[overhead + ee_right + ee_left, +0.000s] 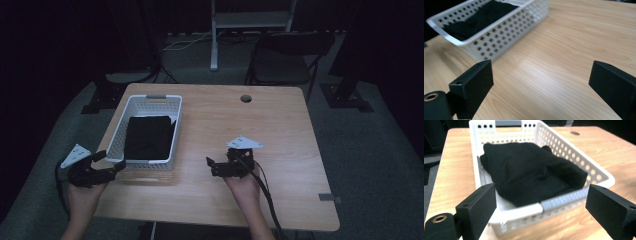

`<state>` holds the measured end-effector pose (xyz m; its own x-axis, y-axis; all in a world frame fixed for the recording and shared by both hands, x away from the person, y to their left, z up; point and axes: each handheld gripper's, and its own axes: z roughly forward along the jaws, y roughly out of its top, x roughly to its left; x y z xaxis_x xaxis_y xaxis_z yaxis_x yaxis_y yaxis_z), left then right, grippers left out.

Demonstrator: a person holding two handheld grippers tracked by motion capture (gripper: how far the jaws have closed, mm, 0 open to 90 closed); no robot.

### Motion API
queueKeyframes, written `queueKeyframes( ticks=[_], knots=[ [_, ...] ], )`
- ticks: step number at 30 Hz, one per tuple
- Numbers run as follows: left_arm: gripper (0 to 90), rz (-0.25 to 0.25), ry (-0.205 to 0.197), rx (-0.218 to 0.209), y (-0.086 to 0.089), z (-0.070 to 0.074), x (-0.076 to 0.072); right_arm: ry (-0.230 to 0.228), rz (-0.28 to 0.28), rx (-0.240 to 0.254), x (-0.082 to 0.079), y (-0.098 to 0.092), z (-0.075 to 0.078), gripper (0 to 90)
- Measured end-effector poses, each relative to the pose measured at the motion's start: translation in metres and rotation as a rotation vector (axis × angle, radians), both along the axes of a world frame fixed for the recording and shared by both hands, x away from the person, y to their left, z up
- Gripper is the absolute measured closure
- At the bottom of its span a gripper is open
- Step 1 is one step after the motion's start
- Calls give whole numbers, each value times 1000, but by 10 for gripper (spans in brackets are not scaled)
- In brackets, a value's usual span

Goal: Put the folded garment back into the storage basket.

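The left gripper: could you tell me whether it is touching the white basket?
Apart. In the left gripper view, the left gripper has its jaws wide open short of the white basket, with nothing between them.

A light wooden surface [280, 145] with rounded corners and a round cable hole [245, 98] near its far edge is seen. A white perforated plastic basket [176, 135] is set directly on its left part, near the left edge.
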<state>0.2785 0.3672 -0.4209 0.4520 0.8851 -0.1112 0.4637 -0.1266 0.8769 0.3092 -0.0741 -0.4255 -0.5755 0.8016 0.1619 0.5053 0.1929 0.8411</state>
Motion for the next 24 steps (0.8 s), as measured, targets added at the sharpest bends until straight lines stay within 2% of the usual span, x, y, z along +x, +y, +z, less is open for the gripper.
queueKeyframes(
  ticks=[3,4,6,9,11,13,15,16,17,18,19,20,21,23,24],
  knots=[
    [103,11,-20,-19,0,-6,-9,10,-23,-13,-6,-16,-5,51],
    [103,10,-31,-31,0,-9,-13,17,-30,-15,-10,-26,-10,51],
    [103,4,-66,-45,-1,-15,-20,15,-37,-13,-13,-32,-13,51],
    [103,12,-130,-75,-3,-28,-30,-18,-64,7,-22,-49,-23,51],
    [103,6,-154,-105,-4,-36,-34,-57,-86,33,-28,-59,-28,51],
    [103,8,-165,-95,-6,-42,-37,-98,-105,23,-35,-65,-33,51],
    [103,9,-180,-88,-8,-46,-40,-115,-124,8,-40,-71,-38,51],
    [103,-2,-208,-90,-9,-48,-43,-128,-137,-6,-43,-74,-41,50],
    [103,-3,-234,-75,-10,-51,-46,-142,-168,-33,-48,-79,-45,51],
    [103,-3,-234,-75,-10,-51,-46,-164,-191,-35,-53,-85,-48,63],
    [103,-6,-252,-64,-11,-53,-48,-164,-191,-35,-53,-85,-48,63],
    [103,-9,-279,-68,-11,-56,-51,-185,-218,-27,-58,-90,-50,121],
    [103,-2,-293,-56,-12,-59,-53,-195,-226,-9,-62,-95,-52,132],
    [103,-13,-292,-86,-10,-62,-54,-210,-227,26,-66,-104,-56,129],
    [103,3,-289,-73,-9,-64,-54,-211,-217,45,-67,-106,-57,129]
  ],
)
